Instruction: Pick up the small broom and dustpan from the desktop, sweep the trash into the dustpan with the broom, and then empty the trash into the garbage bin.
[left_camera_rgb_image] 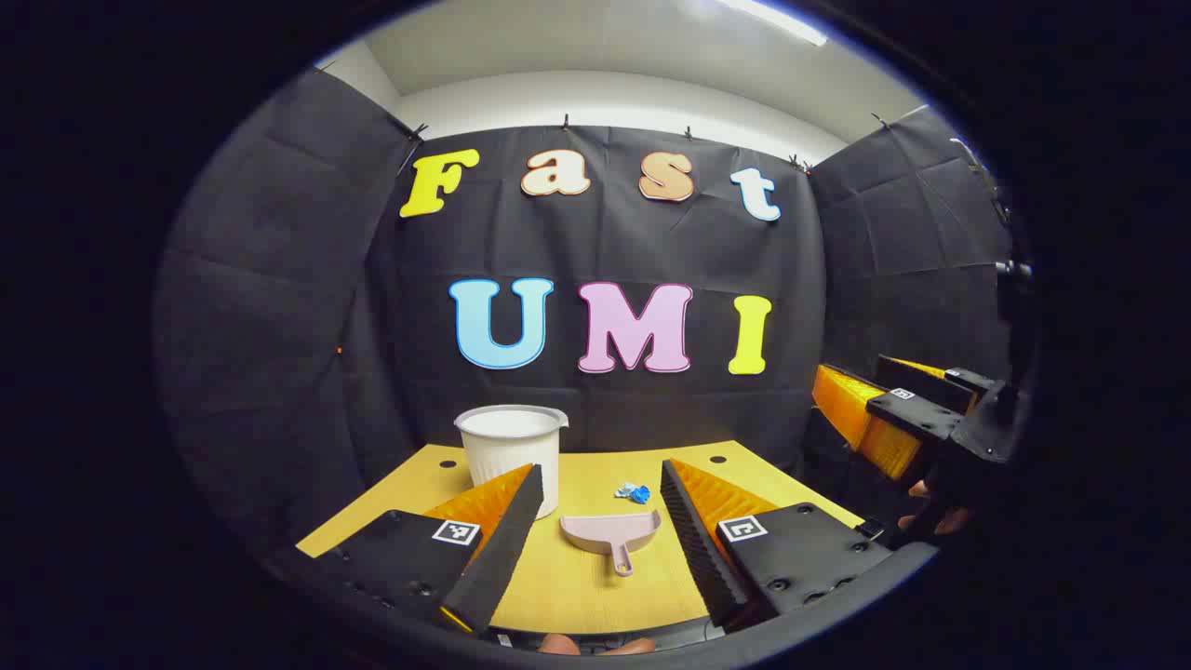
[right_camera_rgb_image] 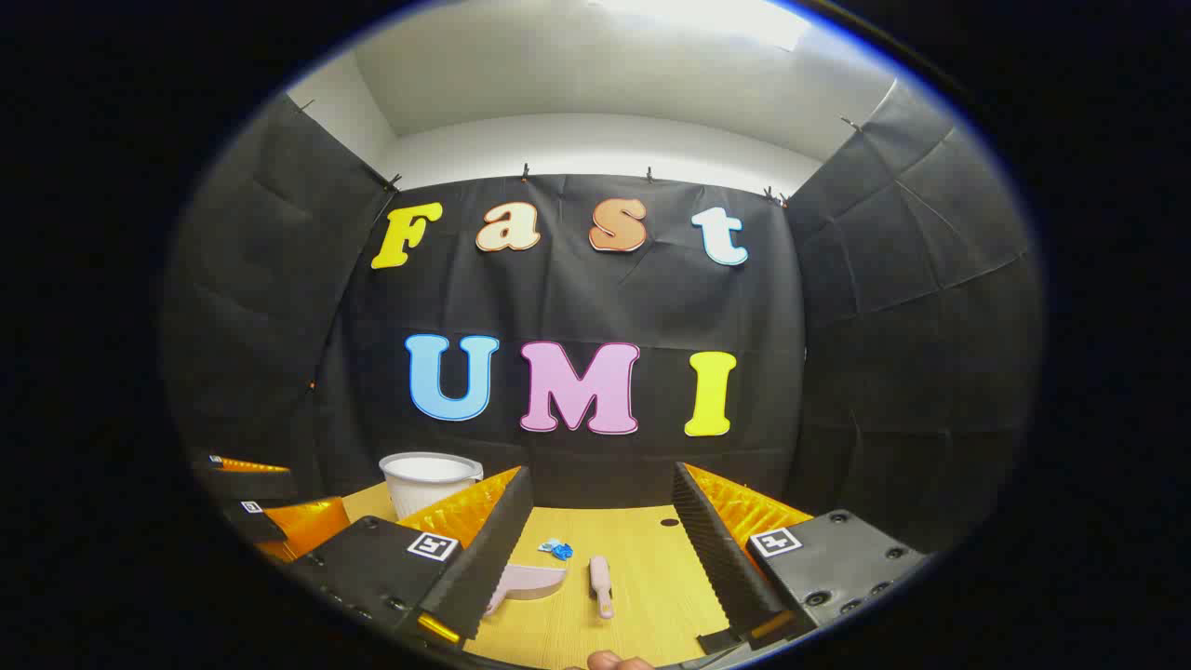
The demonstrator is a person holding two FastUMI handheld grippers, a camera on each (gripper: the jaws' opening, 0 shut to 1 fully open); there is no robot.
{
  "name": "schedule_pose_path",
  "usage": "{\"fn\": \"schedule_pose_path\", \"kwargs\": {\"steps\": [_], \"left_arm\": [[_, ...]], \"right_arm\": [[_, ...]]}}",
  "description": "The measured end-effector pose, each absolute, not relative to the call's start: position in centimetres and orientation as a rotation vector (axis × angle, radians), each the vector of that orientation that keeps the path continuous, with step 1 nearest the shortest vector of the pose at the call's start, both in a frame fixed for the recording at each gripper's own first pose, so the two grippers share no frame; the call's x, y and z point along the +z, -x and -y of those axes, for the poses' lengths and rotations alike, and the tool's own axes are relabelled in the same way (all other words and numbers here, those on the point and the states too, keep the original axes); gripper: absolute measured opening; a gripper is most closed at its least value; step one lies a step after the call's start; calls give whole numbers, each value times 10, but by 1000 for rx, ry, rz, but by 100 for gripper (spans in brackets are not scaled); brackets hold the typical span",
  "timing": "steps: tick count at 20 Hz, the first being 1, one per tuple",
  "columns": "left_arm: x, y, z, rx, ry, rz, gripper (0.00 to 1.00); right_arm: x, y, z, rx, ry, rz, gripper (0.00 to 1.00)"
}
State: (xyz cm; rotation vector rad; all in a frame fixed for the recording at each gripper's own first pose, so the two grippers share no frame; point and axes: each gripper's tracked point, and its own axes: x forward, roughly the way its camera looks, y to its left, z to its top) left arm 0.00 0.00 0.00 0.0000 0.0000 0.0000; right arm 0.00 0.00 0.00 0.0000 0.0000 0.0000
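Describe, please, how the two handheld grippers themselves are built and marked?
Both look alike. The left gripper and the right gripper each have two long wedge-shaped fingers with ribbed, sawtooth inner faces. Each finger sits on a flat black block with screw holes, and each block carries a small square black-and-white tag.

A wooden desktop (left_camera_rgb_image: 595, 596) with a light yellow-tan grain surface occupies the lower part of both views. Small round dark holes (left_camera_rgb_image: 717, 459) are set into its far edge, one near each far corner in the left gripper view; one hole (right_camera_rgb_image: 669, 522) shows in the right gripper view. Black cloth (left_camera_rgb_image: 279, 307) hangs behind and to both sides, creased in squares and held by clips (left_camera_rgb_image: 565, 121) along its top edge. Above it are a white wall (right_camera_rgb_image: 595, 149) and a bright ceiling light (left_camera_rgb_image: 772, 19).
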Motion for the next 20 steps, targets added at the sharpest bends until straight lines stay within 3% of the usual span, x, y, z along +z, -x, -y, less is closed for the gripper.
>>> {"fn": "schedule_pose_path", "kwargs": {"steps": [1, 2, 3, 10, 13, 20], "left_arm": [[-1, 1, 1, -3, 12, -4, 77], [0, 1, 2, -1, 15, -2, 73], [1, 0, 2, 0, 11, -1, 76], [3, 2, 8, -27, 30, 14, 75], [0, -6, 6, -29, 39, 4, 76], [-6, -5, 4, -55, 114, -15, 76]], "right_arm": [[-1, 1, 0, 3, 3, -4, 92], [-2, 3, -2, 11, 1, -7, 92], [-2, 5, -2, 17, 3, -7, 98], [-7, 10, 17, -12, 8, -29, 98], [26, 7, 20, -32, -17, 74, 97], [-3, 6, 23, -28, 35, -14, 98]]}}
